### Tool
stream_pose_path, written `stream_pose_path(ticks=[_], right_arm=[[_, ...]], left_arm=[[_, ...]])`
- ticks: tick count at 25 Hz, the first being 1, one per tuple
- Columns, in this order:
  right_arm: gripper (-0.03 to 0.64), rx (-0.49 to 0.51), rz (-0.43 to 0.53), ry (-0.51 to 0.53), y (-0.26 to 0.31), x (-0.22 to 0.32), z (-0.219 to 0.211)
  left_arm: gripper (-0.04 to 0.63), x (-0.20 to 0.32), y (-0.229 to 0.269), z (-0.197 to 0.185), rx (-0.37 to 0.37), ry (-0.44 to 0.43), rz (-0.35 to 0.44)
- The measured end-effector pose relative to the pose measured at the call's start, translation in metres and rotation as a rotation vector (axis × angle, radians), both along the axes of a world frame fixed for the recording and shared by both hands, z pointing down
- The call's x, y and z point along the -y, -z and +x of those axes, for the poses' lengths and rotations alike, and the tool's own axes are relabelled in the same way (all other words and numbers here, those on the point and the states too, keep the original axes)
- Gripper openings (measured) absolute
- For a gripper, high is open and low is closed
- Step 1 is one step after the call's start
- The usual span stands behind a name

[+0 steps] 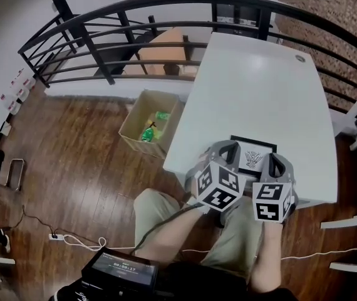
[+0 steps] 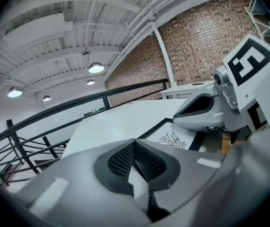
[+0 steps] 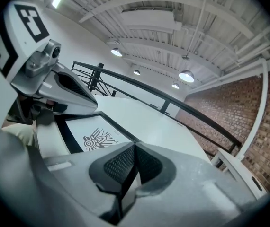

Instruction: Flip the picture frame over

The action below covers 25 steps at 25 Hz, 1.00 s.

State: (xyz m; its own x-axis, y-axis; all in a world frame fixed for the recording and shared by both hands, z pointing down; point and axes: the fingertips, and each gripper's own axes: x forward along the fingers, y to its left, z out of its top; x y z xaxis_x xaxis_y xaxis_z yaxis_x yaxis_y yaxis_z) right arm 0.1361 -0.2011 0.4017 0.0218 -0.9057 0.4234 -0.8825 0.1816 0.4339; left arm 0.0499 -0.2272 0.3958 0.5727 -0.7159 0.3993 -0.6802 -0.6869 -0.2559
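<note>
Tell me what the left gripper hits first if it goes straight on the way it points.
Most likely the white table, right beside the picture frame. The left gripper, fingers shut and empty, angles down toward that spot. Depth is unclear, so it might clip the frame's black left border instead.

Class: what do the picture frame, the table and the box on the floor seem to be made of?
Picture frame: black matte border, likely wood or plastic. Table: smooth white top, probably laminate. Box: tan, with open flaps, so cardboard.
</note>
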Motion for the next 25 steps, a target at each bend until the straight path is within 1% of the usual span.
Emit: stream_pose_path(ticks=[1,3,5,7,9,13,16,18,20,21,23,24,25], right_arm=[[-0.008,-0.02,0.038,0.002,0.002,-0.002,-0.001],[-0.008,-0.068,0.11,0.013,0.006,-0.006,-0.005],[-0.008,-0.094,0.142,0.017,0.007,-0.006,-0.006],[-0.008,-0.105,0.152,0.017,0.008,-0.005,-0.005],[-0.008,-0.126,0.176,0.017,0.008,-0.006,-0.005],[-0.008,-0.172,0.232,0.026,0.009,-0.011,-0.009],[-0.008,-0.155,0.21,0.05,0.007,-0.011,-0.01],[-0.008,-0.092,0.205,0.058,0.011,-0.011,-0.008],[-0.008,0.035,0.239,0.074,0.023,-0.013,-0.003],[-0.008,0.121,0.262,0.086,0.03,-0.015,0.001],[-0.008,0.312,0.29,0.112,0.04,-0.019,0.011],[-0.008,0.385,0.289,0.126,0.043,-0.02,0.015],[-0.008,0.421,0.28,0.143,0.043,-0.02,0.017]], left_arm=[[0.017,0.0,0.001,-0.002,-0.019,0.01,0.006],[0.017,0.001,0.007,-0.009,-0.083,0.037,0.024],[0.017,0.003,0.018,-0.015,-0.157,0.06,0.065],[0.017,0.002,0.026,-0.018,-0.202,0.07,0.114],[0.017,0.0,0.028,-0.018,-0.217,0.07,0.139],[0.017,-0.002,0.03,-0.019,-0.219,0.06,0.156],[0.018,-0.003,0.032,-0.017,-0.226,0.05,0.172],[0.017,-0.005,0.033,-0.016,-0.23,0.038,0.169],[0.018,-0.006,0.031,-0.014,-0.207,0.009,0.158],[0.017,-0.009,0.028,-0.011,-0.176,-0.015,0.161],[0.017,-0.017,0.022,-0.005,-0.1,-0.069,0.199],[0.017,-0.02,0.02,-0.003,-0.067,-0.089,0.226],[0.017,-0.023,0.019,-0.001,-0.041,-0.101,0.25]])
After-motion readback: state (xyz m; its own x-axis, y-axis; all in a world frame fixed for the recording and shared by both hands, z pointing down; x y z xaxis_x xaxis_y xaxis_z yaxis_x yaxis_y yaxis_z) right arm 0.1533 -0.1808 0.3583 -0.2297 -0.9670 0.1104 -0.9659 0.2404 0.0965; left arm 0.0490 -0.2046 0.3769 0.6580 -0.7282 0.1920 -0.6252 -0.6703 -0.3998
